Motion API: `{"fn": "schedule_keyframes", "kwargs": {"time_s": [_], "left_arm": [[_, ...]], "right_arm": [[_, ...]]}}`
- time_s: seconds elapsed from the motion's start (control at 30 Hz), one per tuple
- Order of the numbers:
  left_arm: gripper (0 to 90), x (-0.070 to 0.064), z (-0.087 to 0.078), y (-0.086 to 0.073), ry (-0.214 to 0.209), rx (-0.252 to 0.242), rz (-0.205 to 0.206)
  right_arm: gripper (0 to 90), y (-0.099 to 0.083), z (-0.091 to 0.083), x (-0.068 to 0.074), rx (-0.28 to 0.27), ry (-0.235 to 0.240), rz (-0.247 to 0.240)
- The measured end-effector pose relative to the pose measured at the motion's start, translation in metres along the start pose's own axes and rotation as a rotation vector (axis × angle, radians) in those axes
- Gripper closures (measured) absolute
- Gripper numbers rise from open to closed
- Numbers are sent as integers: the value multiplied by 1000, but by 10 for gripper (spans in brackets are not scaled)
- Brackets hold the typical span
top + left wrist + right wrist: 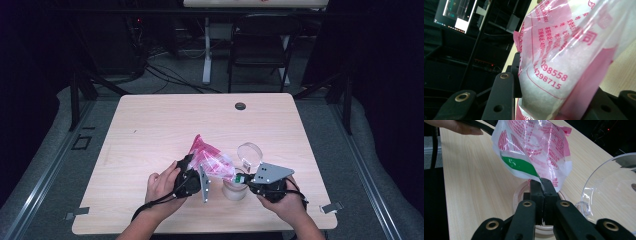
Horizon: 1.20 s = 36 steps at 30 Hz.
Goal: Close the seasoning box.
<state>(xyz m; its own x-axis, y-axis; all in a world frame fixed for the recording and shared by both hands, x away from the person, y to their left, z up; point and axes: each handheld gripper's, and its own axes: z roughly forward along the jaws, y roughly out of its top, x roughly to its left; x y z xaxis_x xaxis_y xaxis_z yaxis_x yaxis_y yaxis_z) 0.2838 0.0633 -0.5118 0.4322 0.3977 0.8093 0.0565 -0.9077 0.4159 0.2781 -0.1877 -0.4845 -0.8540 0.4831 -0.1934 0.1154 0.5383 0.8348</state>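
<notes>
Left gripper clamped the pink bag (white grains inside), held tilted above the table. Right gripper pinched the bag's lower corner, jaws together, directly over a small cup. Just right of the bag lay a clear lid.

Left tool and right tool both clamped, held close together.
</notes>
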Motion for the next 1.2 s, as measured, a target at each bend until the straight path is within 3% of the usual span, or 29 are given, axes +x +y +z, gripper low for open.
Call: {"fn": "schedule_keyframes", "kwargs": {"time_s": [0.67,1.2], "left_arm": [[679,-3,5,-4,-60,19,-70],[683,-12,11,-12,-135,38,-180]], "right_arm": [[895,2,0,2,-9,-8,-5],[896,4,2,5,-15,-3,-12]]}}
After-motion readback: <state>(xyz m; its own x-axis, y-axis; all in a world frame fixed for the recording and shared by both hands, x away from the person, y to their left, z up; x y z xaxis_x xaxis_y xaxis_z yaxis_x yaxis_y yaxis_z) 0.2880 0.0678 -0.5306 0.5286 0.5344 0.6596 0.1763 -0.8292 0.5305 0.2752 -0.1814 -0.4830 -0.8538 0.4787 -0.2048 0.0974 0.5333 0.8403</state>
